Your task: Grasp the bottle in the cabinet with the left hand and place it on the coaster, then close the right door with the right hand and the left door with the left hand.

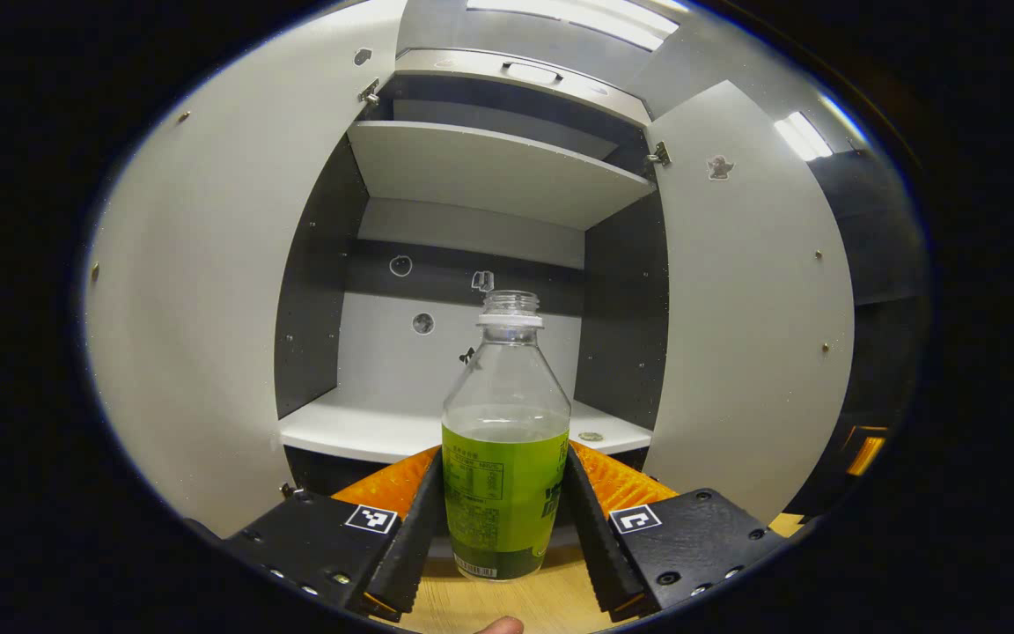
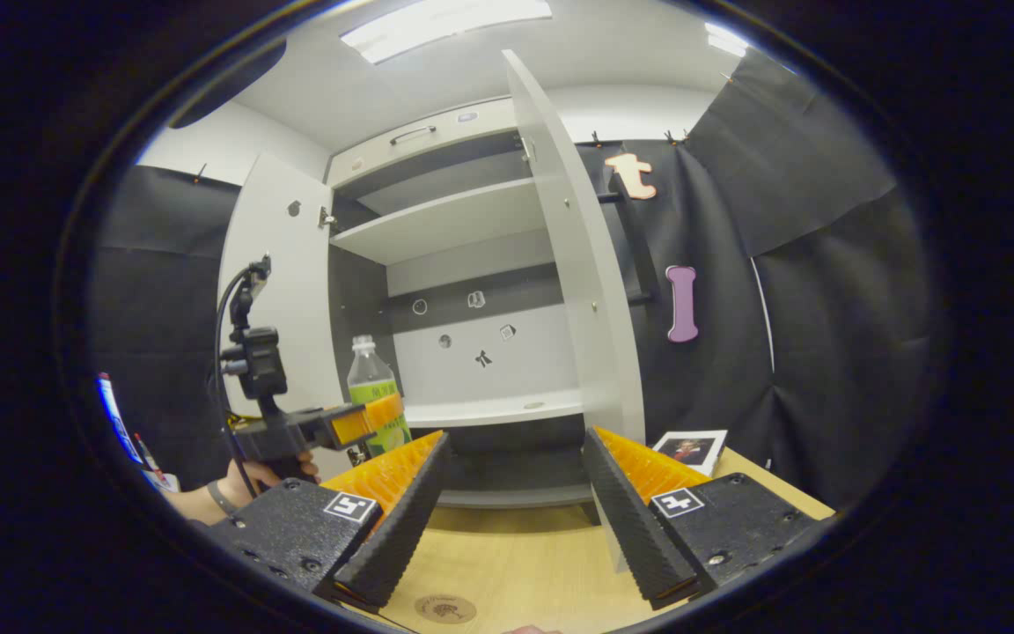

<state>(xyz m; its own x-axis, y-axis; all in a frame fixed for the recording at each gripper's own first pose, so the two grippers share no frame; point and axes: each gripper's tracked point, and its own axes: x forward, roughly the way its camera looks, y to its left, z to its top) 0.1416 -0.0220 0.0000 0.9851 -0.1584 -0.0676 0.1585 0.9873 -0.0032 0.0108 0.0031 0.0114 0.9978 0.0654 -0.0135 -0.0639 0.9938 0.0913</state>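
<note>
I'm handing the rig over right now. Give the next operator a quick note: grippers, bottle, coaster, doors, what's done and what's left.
Left gripper: shut on the bottle, out of the cabinet, above the table.
Right gripper: open, holding nothing, facing the cabinet.
Coaster: on the table in front of the right gripper, bare.
Left door and right door: both open.
Done: bottle grasped.
Left: set bottle on coaster, close right door, then left door.

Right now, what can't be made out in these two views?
- Bottle base: left gripper view, cut off behind the left gripper fingers.
- Coaster: right gripper view, its pattern too small to read.
- Photo card: right gripper view, partly behind the right gripper.
</note>
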